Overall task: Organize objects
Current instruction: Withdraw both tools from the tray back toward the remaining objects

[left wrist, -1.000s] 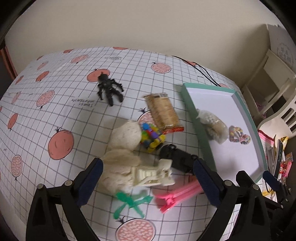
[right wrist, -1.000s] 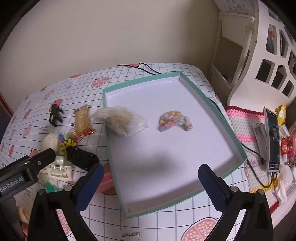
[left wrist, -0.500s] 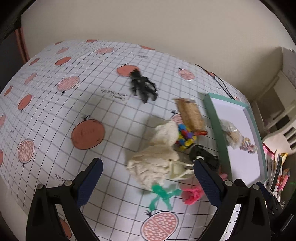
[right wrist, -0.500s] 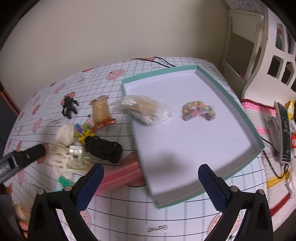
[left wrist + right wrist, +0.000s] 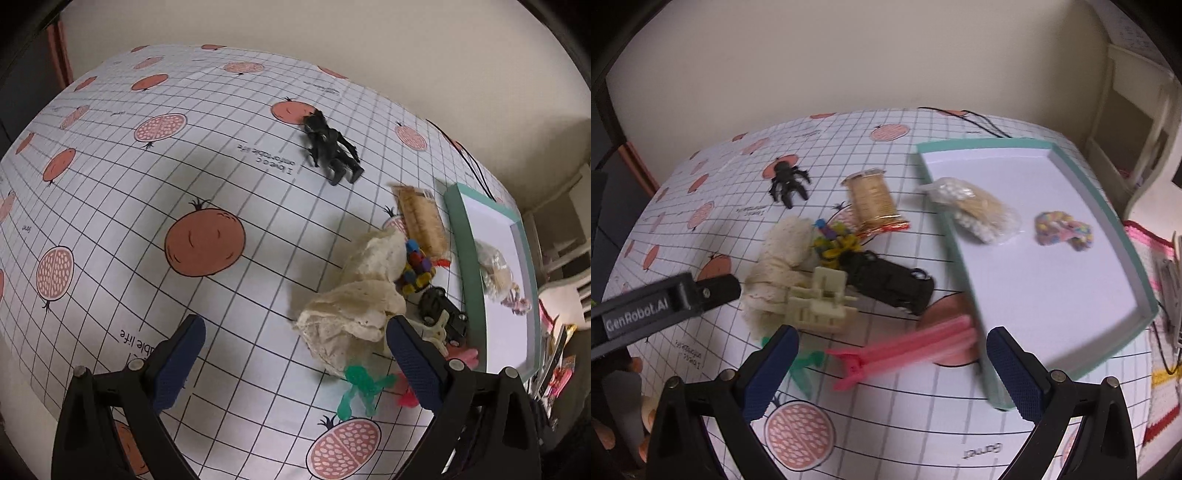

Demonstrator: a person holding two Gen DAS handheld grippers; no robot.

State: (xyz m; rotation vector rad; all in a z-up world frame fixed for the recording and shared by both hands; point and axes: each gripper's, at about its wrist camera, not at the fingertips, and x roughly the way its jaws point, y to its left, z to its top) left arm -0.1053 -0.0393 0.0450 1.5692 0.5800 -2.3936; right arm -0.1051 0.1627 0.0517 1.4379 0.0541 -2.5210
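1. My left gripper [image 5: 293, 360] has its jaws spread wide with nothing between them, hovering over bare tablecloth [image 5: 155, 206].
2. My right gripper [image 5: 892, 369] is equally wide open and empty; the pink clip [image 5: 905, 350] lies just beyond its fingertips.
3. The teal tray [image 5: 1137, 240] is my landmark. The right view shows its whole white floor, holding a clear bag of beads [image 5: 975, 210] near its left rim and a pastel bracelet [image 5: 1063, 230] further right. The left view sees the tray [image 5: 465, 258] only edge-on.
4. Just left of the tray lie the pink clip, a black toy car [image 5: 890, 284], a cream plastic toy [image 5: 820, 299], cream cloth [image 5: 775, 266], a colourful bead cluster [image 5: 834, 243] and a wrapped cracker packet [image 5: 873, 197].
5. Only the left view shows the green figure [image 5: 360, 387] clearly; the right view hides most of it behind a finger.
6. Well left of the tray lies the black spider toy [image 5: 332, 147].
7. Only the right view shows the left gripper's body from outside, entering at left beside the cloth.
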